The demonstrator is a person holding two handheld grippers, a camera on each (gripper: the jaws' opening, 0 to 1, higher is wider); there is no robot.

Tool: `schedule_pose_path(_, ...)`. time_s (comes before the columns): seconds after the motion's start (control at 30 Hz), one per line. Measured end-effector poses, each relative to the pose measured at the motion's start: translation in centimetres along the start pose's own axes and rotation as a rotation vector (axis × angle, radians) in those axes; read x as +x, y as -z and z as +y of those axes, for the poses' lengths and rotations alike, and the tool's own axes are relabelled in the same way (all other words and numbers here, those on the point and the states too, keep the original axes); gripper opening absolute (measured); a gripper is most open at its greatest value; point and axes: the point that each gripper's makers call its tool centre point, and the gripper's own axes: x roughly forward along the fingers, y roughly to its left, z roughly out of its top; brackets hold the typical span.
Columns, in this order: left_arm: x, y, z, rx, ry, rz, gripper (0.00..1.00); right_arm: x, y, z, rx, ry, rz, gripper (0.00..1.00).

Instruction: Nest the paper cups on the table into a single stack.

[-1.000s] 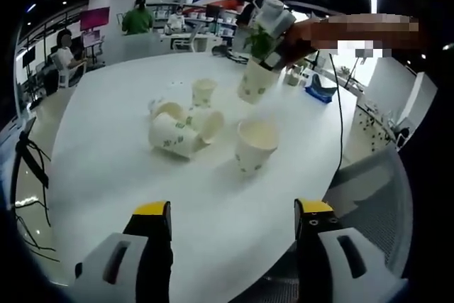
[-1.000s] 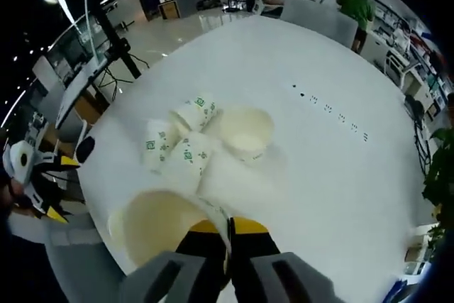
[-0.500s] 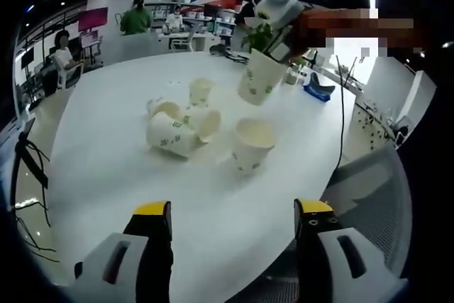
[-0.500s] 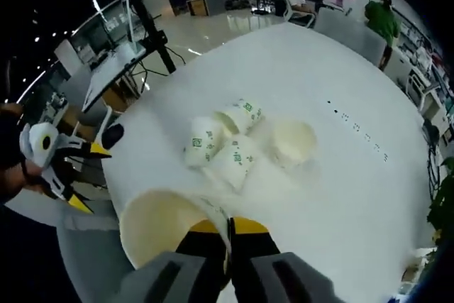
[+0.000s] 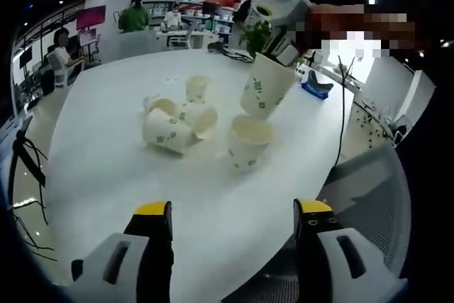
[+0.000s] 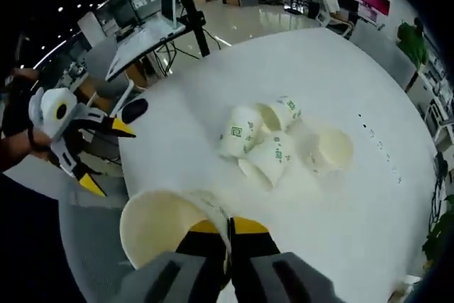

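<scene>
Right gripper (image 6: 228, 235) pinches cup (image 6: 164, 228) rim above upright cup (image 5: 247, 141); left gripper (image 5: 233, 219) wide; toppled cups (image 6: 261, 145) beside.

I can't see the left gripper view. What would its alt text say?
The right tool holds a paper cup tilted just above an upright cup on a round white table. Three more cups lie in a cluster to the left, and the left tool waits open in the foreground.
</scene>
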Motion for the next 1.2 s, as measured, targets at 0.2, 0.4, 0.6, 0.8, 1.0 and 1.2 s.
schedule_pose_path(0.2, -0.1, 0.1, 0.0, -0.005, 0.001, 0.001, 0.68, 0.8, 0.1, 0.5, -0.009, -0.017, 0.018, 0.0)
schedule_pose_path(0.4, -0.1, 0.2, 0.1, -0.009, 0.0, 0.003, 0.68, 2.0, 0.4, 0.8, -0.018, -0.027, 0.037, 0.0)
schedule_pose_path(0.6, -0.2, 0.5, 0.0, -0.013, 0.004, 0.01, 0.67, 2.8, 0.3, 0.5, -0.024, -0.034, 0.05, 0.0)
schedule_pose_path(0.8, -0.2, 0.6, 0.1, -0.02, 0.005, 0.012, 0.67, 2.7, 0.5, 0.8, -0.029, -0.032, 0.059, 0.0)
schedule_pose_path(1.0, -0.1, 0.6, 0.2, -0.025, 0.005, 0.011, 0.67, 3.2, 0.9, 1.0, -0.035, -0.033, 0.071, 0.0)
schedule_pose_path(1.2, -0.1, 0.7, 0.2, -0.03, 0.002, 0.013, 0.67, 3.6, 1.1, 1.0, -0.038, -0.037, 0.079, 0.0)
